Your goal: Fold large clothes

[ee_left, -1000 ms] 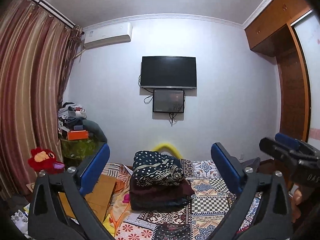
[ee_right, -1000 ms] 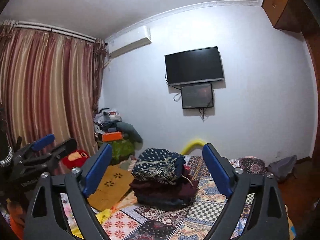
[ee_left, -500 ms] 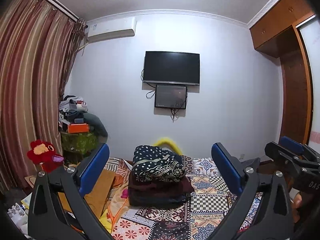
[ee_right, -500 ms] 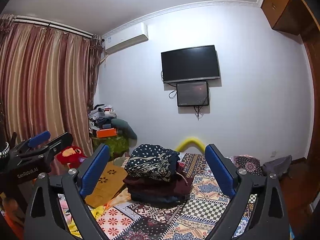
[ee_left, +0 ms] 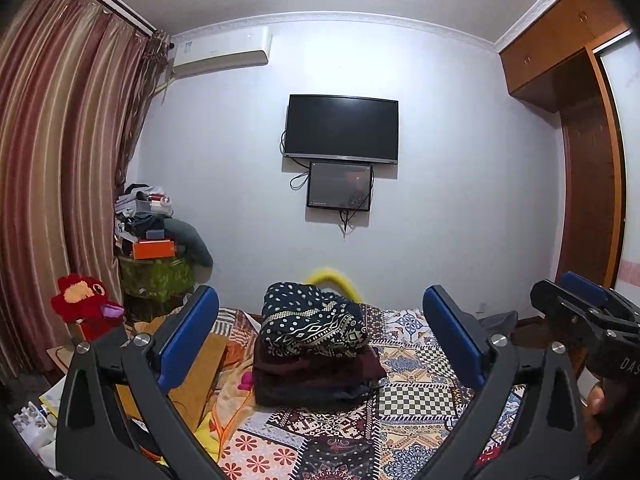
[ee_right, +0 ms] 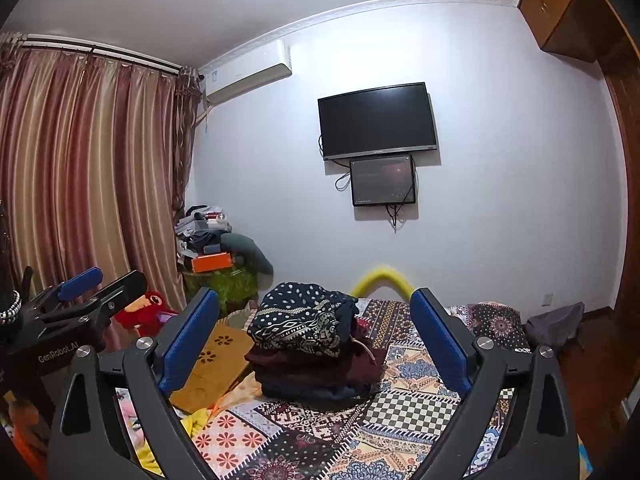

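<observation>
Left wrist view: the left gripper (ee_left: 320, 340) is held level above the near part of the bed (ee_left: 416, 400), its blue-padded jaws spread wide with nothing between them. The stack of folded clothes (ee_left: 316, 352) lies straight ahead, framed between the two fingers and well apart from the fingertips. The stack rests on the patchwork bedcover; its top piece is a dark garment (ee_left: 312, 322) with a white dotted pattern, with maroon and darker layers beneath. The long axis of the stack runs left to right across the view. The right gripper (ee_left: 576, 312) shows at the right edge, pointing the same way.

Right wrist view: the right gripper (ee_right: 316, 340) likewise has its jaws spread and empty. The stack (ee_right: 312, 348) again lies ahead, slightly left of the midline between the fingers and clear of them. The left gripper (ee_right: 80, 296) appears at the left edge; its jaw gap cannot be read in this view.

Judgement: both grippers stand at about equal range from the stack, so neither has a clear advantage. No loose, unfolded garment can be made out within reach. Any next move calls for a forward and downward approach.
</observation>
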A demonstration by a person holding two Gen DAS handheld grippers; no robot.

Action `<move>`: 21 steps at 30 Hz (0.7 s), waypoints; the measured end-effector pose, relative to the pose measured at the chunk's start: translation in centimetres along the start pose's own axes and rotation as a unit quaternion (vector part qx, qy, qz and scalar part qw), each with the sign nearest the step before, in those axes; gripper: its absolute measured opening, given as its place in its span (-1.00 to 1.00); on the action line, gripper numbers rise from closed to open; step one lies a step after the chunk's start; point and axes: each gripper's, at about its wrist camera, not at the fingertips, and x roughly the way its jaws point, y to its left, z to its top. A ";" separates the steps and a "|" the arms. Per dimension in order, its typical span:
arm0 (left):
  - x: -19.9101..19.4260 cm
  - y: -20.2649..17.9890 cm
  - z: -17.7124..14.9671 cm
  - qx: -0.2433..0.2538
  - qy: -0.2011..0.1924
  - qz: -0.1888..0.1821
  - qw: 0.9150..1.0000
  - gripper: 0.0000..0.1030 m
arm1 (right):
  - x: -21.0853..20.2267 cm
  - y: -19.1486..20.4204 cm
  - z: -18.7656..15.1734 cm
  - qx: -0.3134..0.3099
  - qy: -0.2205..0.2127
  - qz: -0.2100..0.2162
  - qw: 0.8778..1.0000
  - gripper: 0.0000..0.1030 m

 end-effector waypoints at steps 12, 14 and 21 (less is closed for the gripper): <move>0.5 0.0 -0.5 0.001 0.009 -0.011 1.000 1.00 | 0.2 -0.4 -0.1 0.008 0.009 0.000 1.000 0.85; 0.6 0.1 -0.5 -0.001 0.010 -0.017 1.000 1.00 | 0.3 -0.5 -0.1 0.010 0.010 0.002 1.000 0.85; 0.8 0.0 -0.8 0.003 0.015 -0.026 1.000 1.00 | 0.3 -0.6 -0.3 0.012 0.012 0.001 1.000 0.85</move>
